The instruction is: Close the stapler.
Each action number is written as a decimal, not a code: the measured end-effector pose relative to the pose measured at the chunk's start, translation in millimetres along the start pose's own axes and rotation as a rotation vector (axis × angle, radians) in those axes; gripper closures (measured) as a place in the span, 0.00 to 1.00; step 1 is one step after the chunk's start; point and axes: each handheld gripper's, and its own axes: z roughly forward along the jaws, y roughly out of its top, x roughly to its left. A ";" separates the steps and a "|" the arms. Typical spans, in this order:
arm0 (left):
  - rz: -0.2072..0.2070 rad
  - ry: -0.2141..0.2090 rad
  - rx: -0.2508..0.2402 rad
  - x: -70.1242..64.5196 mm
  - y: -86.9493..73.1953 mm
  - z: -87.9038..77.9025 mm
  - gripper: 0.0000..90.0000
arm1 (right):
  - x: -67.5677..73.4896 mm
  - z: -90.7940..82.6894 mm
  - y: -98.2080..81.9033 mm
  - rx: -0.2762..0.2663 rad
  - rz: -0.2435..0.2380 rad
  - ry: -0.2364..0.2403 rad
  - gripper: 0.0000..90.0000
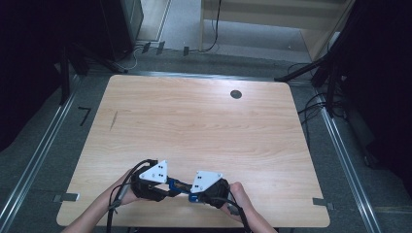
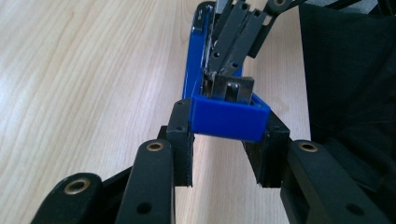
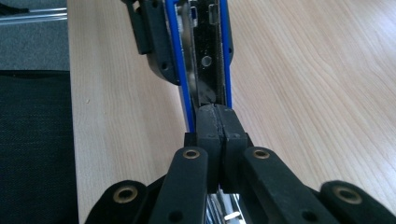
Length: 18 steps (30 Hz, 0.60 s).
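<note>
A blue stapler (image 1: pixel 179 185) hangs just above the wooden table (image 1: pixel 194 121) near its front edge, stretched between both grippers. My left gripper (image 2: pixel 229 140) is shut on the stapler's blue end block (image 2: pixel 227 119), one jaw on each side. The right gripper (image 3: pixel 218 121) has its jaws pressed together at the opposite end, pinching a thin metal part; the blue-sided staple channel (image 3: pixel 205 56) runs away from it. From above, the left gripper (image 1: pixel 171 187) and right gripper (image 1: pixel 192 191) face each other, each held by a hand.
A dark round hole (image 1: pixel 236 94) sits at the table's far right and a dark streak (image 1: pixel 113 120) at the left. Black cloth (image 2: pixel 345 70) lies close beside the front edge. Metal rails and cables run along the floor around the table.
</note>
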 end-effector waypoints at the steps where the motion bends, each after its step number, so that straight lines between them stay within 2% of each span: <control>1: 0.005 0.005 0.001 -0.3 1.2 -0.2 0.74 | -0.6 -0.8 -0.2 -0.001 0.002 -0.002 1.00; 4: 0.012 0.010 -0.016 -1.1 3.5 0.6 0.73 | -2.1 -3.2 -1.3 -0.006 0.006 -0.003 1.00; 9: 0.037 0.049 -0.046 -5.3 9.5 4.0 0.72 | -5.3 -8.2 -3.3 -0.013 0.017 -0.002 1.00; 18: 0.040 0.055 -0.100 -7.4 17.2 11.6 0.72 | -10.0 -17.8 -8.5 -0.016 0.029 -0.007 1.00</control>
